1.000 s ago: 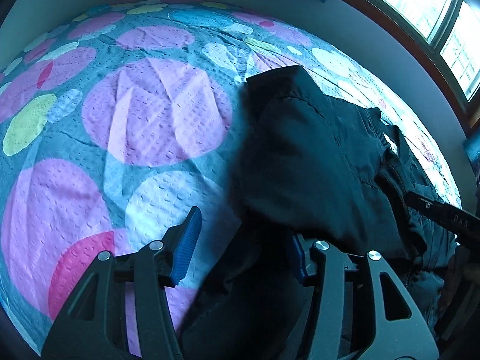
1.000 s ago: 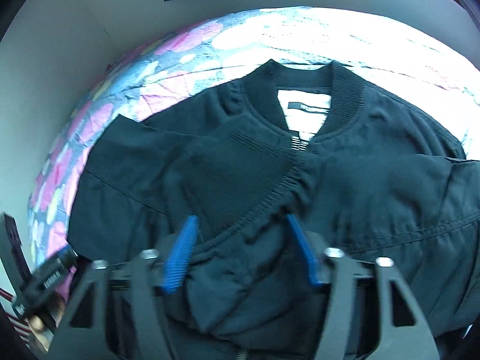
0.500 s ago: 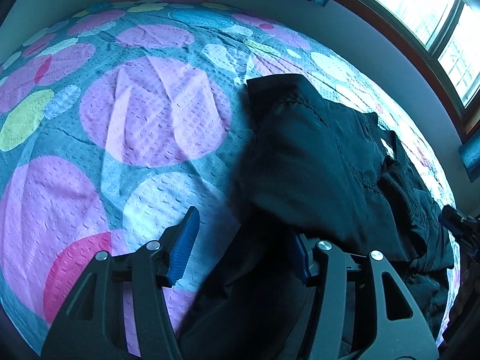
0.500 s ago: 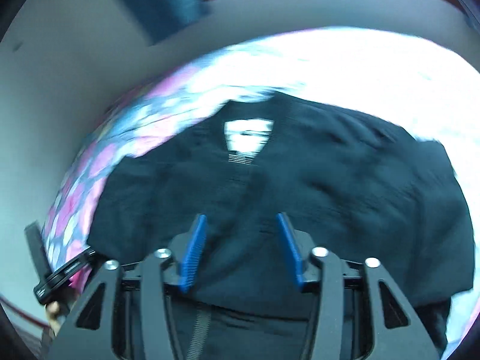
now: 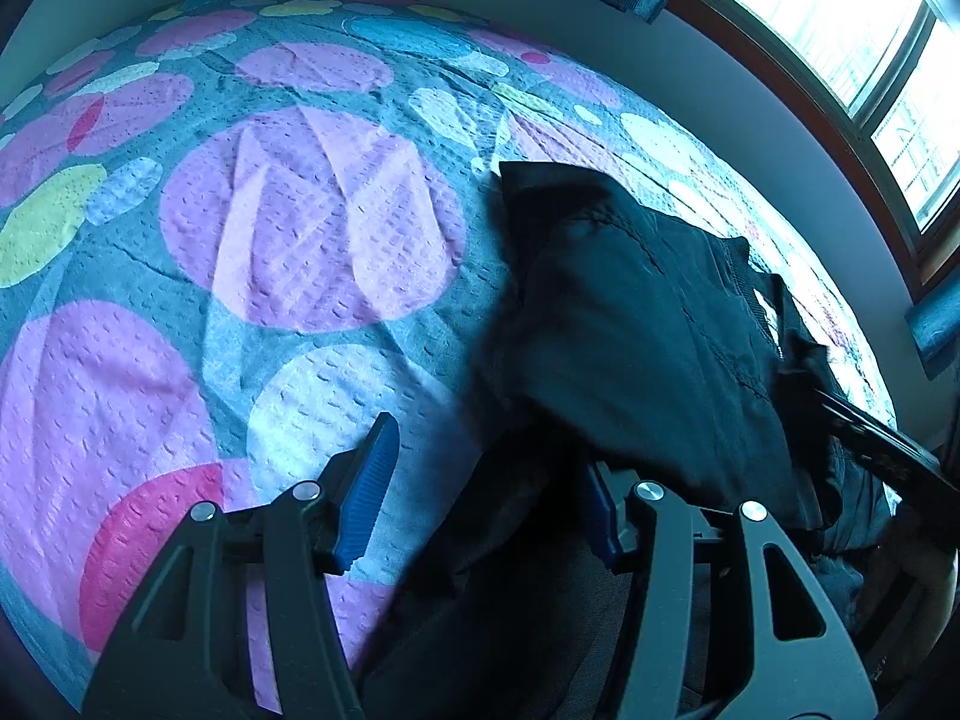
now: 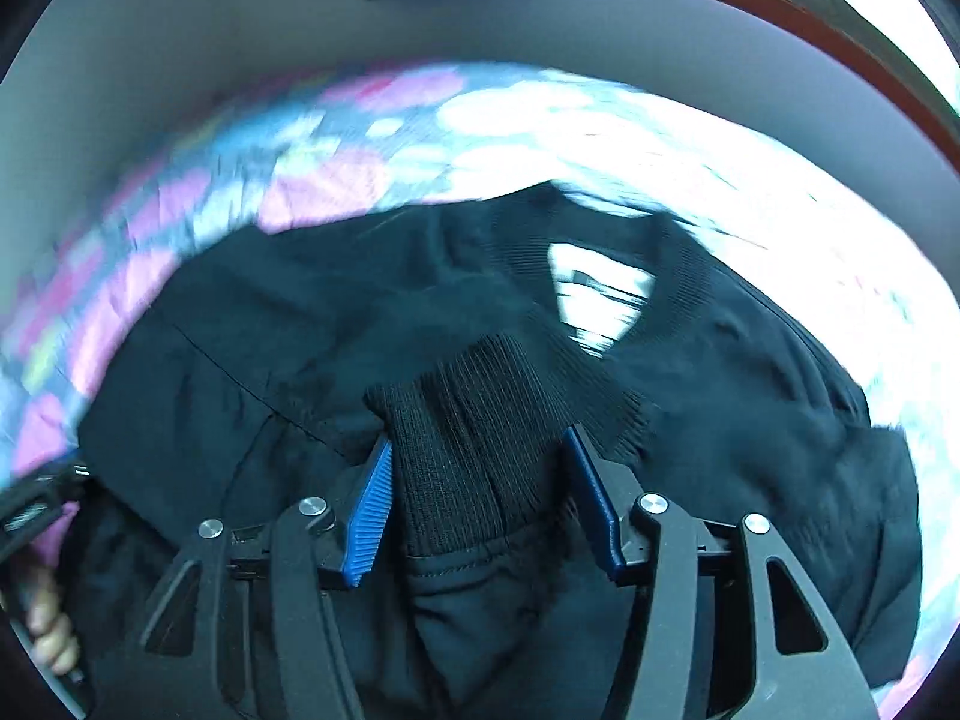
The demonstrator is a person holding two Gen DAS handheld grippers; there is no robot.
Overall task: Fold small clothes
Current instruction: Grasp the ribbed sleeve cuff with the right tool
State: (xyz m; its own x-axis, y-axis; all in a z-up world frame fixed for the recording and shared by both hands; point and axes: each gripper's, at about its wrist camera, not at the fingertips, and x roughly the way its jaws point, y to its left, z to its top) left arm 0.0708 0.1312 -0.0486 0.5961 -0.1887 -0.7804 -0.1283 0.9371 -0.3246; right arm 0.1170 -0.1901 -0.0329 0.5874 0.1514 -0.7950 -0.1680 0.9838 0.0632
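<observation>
A small black jacket lies on a bedspread with big coloured circles. My left gripper hangs open at the jacket's left edge. Its left pad is over bare bedspread, and its right pad is half hidden behind a fold of dark cloth. In the right wrist view the jacket lies collar away from me, with its white neck label showing. My right gripper has the ribbed cuff bunched between its blue pads. Its jaws are closing on the cuff, which looks sharp against the blurred bed.
A grey wall runs along the bed's far side under a wood-framed window with a dark curtain. A person's fingers hold the other gripper's handle at the lower left of the right wrist view. Bare bedspread stretches to the jacket's left.
The right gripper swung over the jacket with nothing between its pads, then rolled. It now has the ribbed cuff between them. The left gripper stayed in place, still open.
</observation>
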